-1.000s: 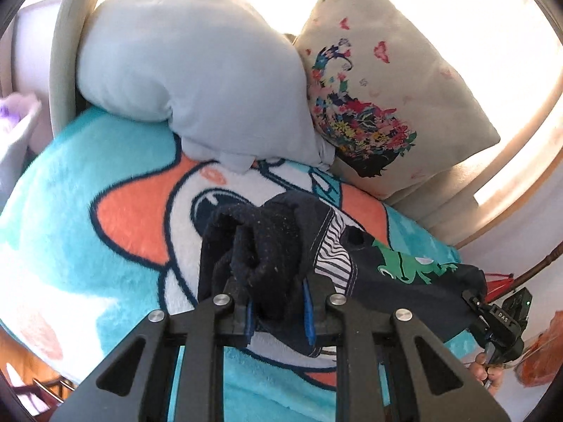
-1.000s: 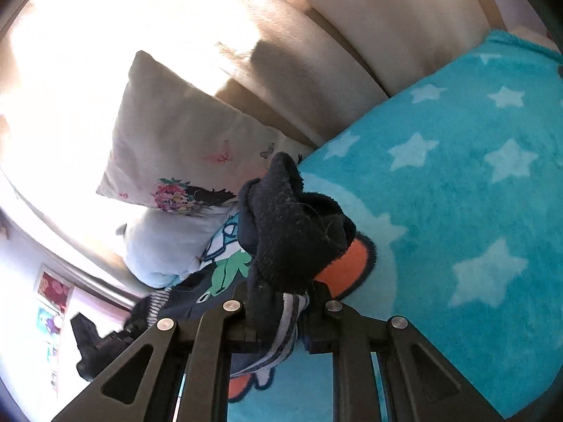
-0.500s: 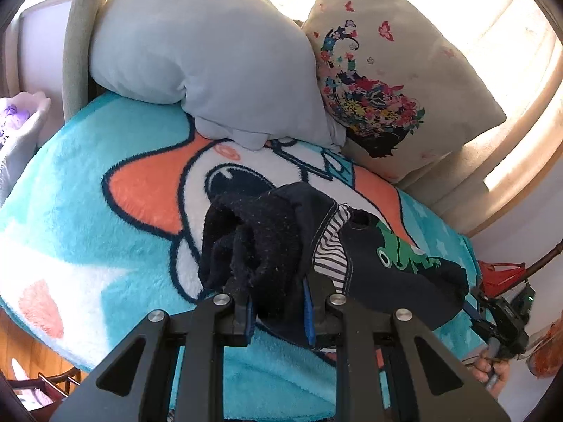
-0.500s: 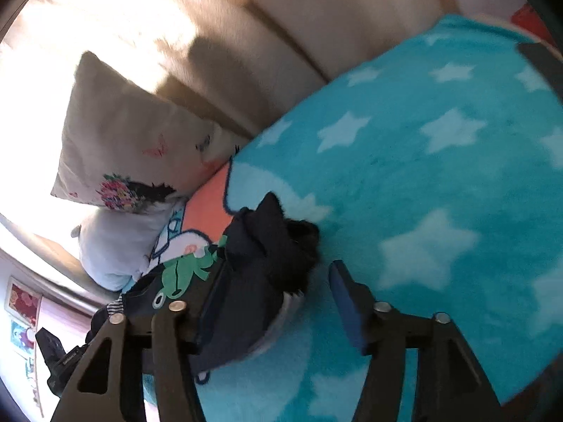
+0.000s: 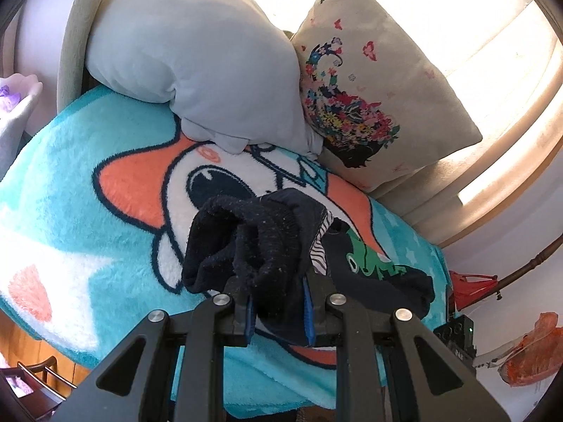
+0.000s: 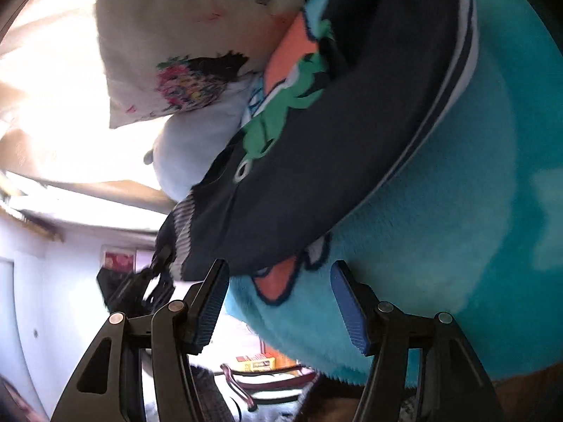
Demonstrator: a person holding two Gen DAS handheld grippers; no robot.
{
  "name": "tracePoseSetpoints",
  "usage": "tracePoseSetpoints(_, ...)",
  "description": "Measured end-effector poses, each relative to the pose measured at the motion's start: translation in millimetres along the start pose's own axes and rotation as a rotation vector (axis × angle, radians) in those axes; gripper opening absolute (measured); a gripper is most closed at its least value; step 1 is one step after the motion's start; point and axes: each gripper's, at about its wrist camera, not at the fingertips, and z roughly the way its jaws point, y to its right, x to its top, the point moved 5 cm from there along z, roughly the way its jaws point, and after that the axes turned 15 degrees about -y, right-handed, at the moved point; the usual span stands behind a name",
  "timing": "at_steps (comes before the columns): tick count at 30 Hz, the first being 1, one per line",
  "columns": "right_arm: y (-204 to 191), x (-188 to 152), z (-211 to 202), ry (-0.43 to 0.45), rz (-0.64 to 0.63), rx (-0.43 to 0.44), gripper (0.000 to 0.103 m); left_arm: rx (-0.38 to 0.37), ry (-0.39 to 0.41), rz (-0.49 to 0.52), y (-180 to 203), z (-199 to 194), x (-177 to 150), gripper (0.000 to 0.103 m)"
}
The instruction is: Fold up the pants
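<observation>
Since a second ago our right gripper (image 6: 279, 302) has let go of the bunched dark cloth it was clamping and swung away, so that its jaws now stand wide apart with nothing between them, while our left gripper (image 5: 278, 313) stays pinched on its end of the pants (image 5: 253, 246). The navy pants, with a green cartoon print and a striped waistband, bulge up in a thick fleecy wad straight ahead of the left fingers and trail off to the right of that gripper, lying across the turquoise plush blanket (image 5: 70, 190). In the right wrist view the same pants (image 6: 316, 161) spread just ahead of and above the open fingers, close to the left fingertip (image 6: 211, 302) but whether they touch it we cannot tell. The blanket (image 6: 475, 211), with its orange and white cartoon face, fills the space ahead and to the right of the right gripper. Farther ahead of the left gripper, a grey plush pillow (image 5: 197, 59) rests on the blanket, and to its right a cream cushion (image 5: 380, 81) printed with flowers and butterflies leans against a pale curved bed frame (image 5: 520, 147). Low at the right edge of the left view, a black piece of gear with a green light (image 5: 457, 341) shows, likely the other gripper.
</observation>
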Motion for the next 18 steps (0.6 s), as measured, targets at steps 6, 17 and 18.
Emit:
tracePoseSetpoints(6,-6,21,-16,0.123,-0.015,-0.091,0.008,-0.008,-0.002,-0.006,-7,1,2,0.020)
tracePoseSetpoints(17,-102,116,-29,0.185,-0.245,-0.339,0.005,0.003,0.007,-0.030,-7,25,90,0.020)
tracePoseSetpoints(18,-109,135,-21,0.181,-0.254,-0.361,0.005,0.019,0.006,-0.035,-8,32,104,0.020)
